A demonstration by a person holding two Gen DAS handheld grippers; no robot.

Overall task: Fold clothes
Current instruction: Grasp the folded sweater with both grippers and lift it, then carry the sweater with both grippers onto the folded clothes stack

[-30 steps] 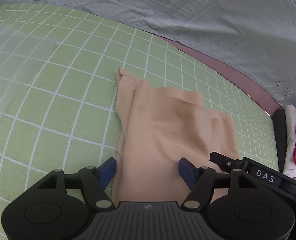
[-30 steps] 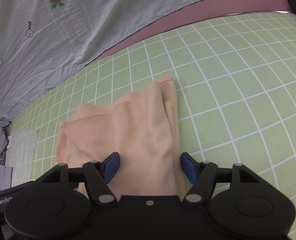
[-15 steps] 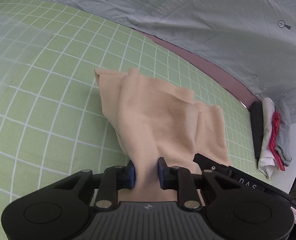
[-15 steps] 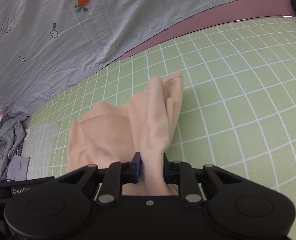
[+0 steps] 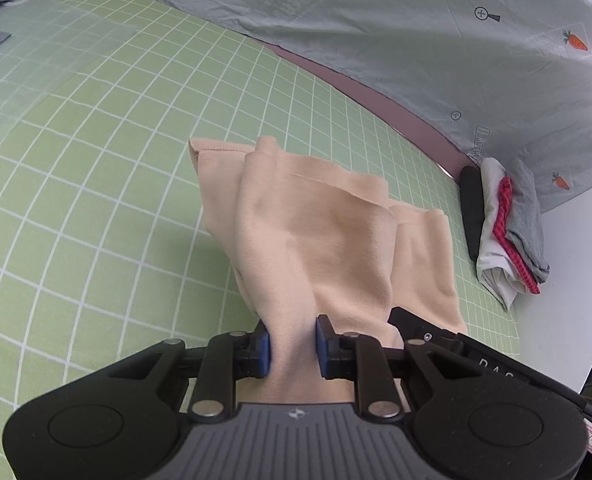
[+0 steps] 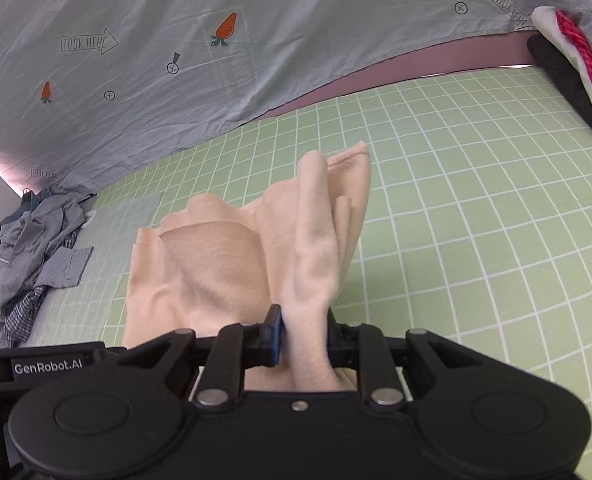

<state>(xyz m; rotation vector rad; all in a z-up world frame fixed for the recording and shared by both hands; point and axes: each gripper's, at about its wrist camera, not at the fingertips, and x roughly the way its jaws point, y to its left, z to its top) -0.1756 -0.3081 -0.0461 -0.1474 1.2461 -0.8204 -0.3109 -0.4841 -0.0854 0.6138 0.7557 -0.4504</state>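
Observation:
A peach garment (image 5: pixel 316 232) lies partly folded on the green checked mat (image 5: pixel 96 160). My left gripper (image 5: pixel 293 346) is shut on its near edge and lifts that edge off the mat. In the right wrist view the same peach garment (image 6: pixel 224 256) rises in bunched folds, and my right gripper (image 6: pixel 302 336) is shut on its other near corner. The far hem still rests on the mat (image 6: pixel 476 200). The right gripper's body (image 5: pixel 476 356) shows at the left view's lower right.
A stack of folded clothes (image 5: pixel 504 232) sits at the mat's right end, also in the right wrist view (image 6: pixel 568 40). A heap of unfolded grey and checked clothes (image 6: pixel 32 256) lies at the left end. A grey carrot-print sheet (image 6: pixel 216 48) hangs behind.
Both grippers went from open around the garment's near edge to shut on it, then rose, pulling the near edge up so the fabric bunches and hangs.

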